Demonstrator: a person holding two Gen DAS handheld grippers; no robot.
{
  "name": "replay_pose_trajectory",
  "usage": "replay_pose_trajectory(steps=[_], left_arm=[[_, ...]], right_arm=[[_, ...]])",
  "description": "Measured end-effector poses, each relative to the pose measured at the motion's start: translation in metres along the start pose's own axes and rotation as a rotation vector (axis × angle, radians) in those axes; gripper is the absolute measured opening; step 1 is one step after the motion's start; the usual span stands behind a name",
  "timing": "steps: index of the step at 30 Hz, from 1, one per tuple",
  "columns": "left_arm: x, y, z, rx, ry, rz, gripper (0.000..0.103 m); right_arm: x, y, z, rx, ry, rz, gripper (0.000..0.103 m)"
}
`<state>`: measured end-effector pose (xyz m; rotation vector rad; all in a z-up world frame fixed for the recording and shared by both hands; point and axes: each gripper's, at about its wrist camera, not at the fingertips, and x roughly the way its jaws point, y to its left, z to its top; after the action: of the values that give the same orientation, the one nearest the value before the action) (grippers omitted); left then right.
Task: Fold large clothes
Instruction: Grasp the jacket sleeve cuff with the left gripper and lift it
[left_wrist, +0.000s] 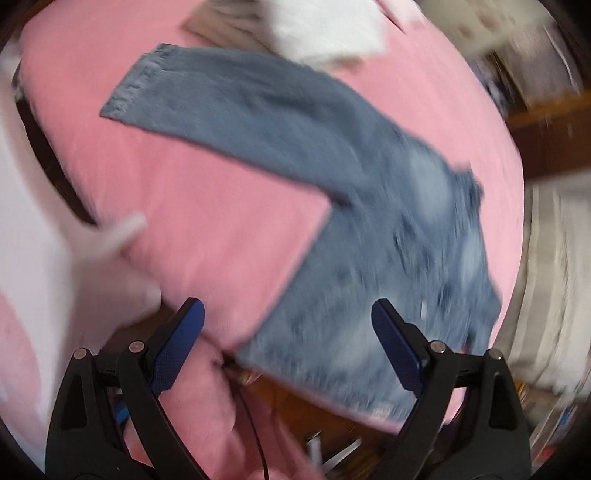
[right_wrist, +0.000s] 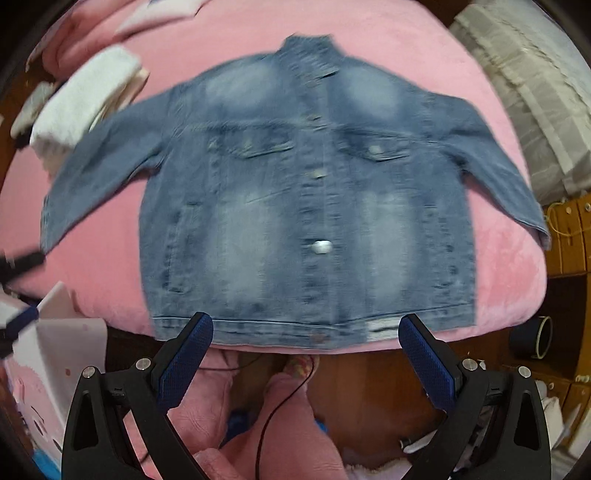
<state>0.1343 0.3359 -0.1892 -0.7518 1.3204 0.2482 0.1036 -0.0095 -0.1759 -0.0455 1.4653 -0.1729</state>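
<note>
Your denim jacket (right_wrist: 306, 206) flat, front up, on pink cover (right_wrist: 461, 55), collar 12 o'clock; your left gripper (left_wrist: 288, 339) and right gripper (right_wrist: 306, 350) both spread apart, empty, at hem, 6 o'clock.

One denim jacket (right_wrist: 295, 206) lay on one pink blanket (right_wrist: 461, 66). It had two sleeves, two chest pocket flaps and one collar. Down its front, about four metal buttons could be counted, though blur made that number uncertain. Two grippers were in view, the left (left_wrist: 288, 347) and the right (right_wrist: 306, 363), each with two blue-padded fingers set wide apart. One stack of white folded cloth (right_wrist: 85, 107) sat beside the jacket. One black cable (right_wrist: 280, 402) ran below the blanket's edge.
</note>
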Motion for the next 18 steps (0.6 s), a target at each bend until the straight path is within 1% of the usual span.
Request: replay_pose_trajectory(steps=[2,3,4,5,7,8,11,13,15,16,17,18], left_arm=[[0.016,0.033,0.046,-0.151,0.003,-0.061,0.090],[0.025,0.043,0.064,-0.213,0.005,-0.095,0.090],[0.032,0.057,0.081,-0.275,0.001,-0.120,0.090],[0.038,0.066,0.095,-0.318,-0.002,-0.128,0.090],[0.053,0.093,0.127,-0.418,-0.027,-0.112,0.090],[0.061,0.107,0.141,-0.469,-0.041,-0.091,0.090],[0.079,0.143,0.167,-0.588,-0.069,-0.056,0.090],[0.094,0.177,0.181,-0.711,-0.092,-0.036,0.090],[0.103,0.205,0.188,-0.810,-0.123,-0.020,0.089],[0.108,0.219,0.193,-0.854,-0.141,-0.013,0.084],[0.112,0.229,0.197,-0.886,-0.152,-0.013,0.076],[0.117,0.240,0.202,-0.914,-0.164,-0.024,0.073]], right_arm=[[0.016,0.040,0.019,-0.047,0.005,-0.020,0.102],[0.021,0.055,0.029,-0.069,0.009,-0.023,0.102],[0.028,0.078,0.039,-0.103,0.010,-0.025,0.102],[0.033,0.098,0.048,-0.130,0.008,-0.031,0.102],[0.042,0.139,0.068,-0.176,-0.014,-0.042,0.102],[0.045,0.154,0.076,-0.188,-0.025,-0.040,0.102],[0.057,0.199,0.102,-0.205,-0.032,0.001,0.102],[0.064,0.217,0.117,-0.206,-0.014,0.067,0.102],[0.074,0.235,0.131,-0.205,0.004,0.149,0.102],[0.078,0.242,0.137,-0.210,0.007,0.163,0.102],[0.082,0.250,0.141,-0.221,0.003,0.165,0.102],[0.086,0.257,0.145,-0.238,-0.004,0.161,0.102]])
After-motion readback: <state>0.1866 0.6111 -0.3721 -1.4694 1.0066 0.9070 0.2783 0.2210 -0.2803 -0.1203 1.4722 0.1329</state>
